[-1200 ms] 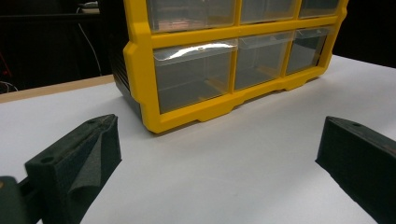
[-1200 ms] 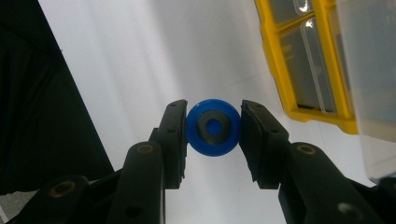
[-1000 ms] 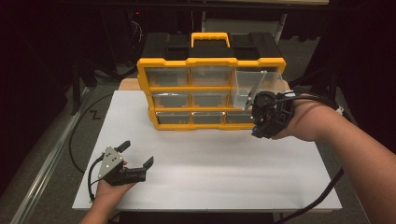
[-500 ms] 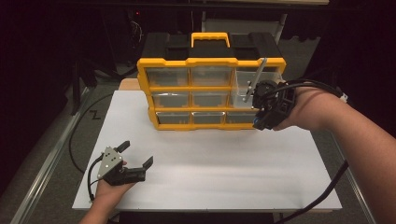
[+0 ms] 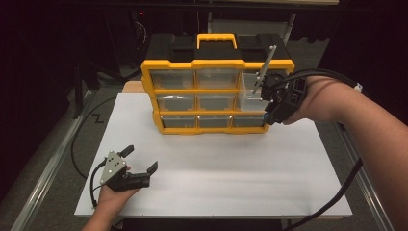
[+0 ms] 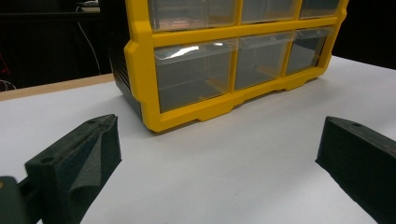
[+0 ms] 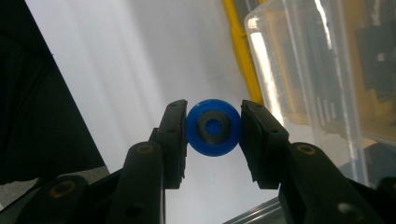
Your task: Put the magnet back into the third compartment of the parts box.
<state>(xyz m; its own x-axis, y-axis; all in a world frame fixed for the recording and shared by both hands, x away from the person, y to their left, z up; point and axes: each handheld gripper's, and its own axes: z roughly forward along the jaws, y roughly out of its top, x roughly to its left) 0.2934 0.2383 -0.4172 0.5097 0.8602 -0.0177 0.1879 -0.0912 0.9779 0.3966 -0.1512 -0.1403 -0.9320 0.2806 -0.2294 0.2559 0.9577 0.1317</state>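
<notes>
A yellow-framed organizer (image 5: pixel 216 65) with clear drawers stands at the back of the white tabletop (image 5: pixel 226 163). Its upper right drawer (image 5: pixel 249 90) is pulled out. My right gripper (image 5: pixel 267 92) hangs right in front of that drawer, tilted, with a thin grey rod rising from it. In the right gripper view, this gripper (image 7: pixel 213 133) is shut on a small blue disc (image 7: pixel 213 127) with a dark centre, and the clear open drawer (image 7: pixel 327 70) is just to its right. My left gripper (image 5: pixel 142 159) rests open at the front left, nothing between its jaws, facing the organizer (image 6: pixel 140 70).
A black case (image 5: pixel 173 45) sits behind the organizer. Cables trail from both grippers, one looping off the table's left side (image 5: pixel 77 144) and one off the front right (image 5: pixel 346 187). A metal rail (image 5: pixel 48 173) runs along the left edge.
My right gripper has risen with the blue disc and come closer to the open upper right drawer. The left gripper has stayed where it was.
</notes>
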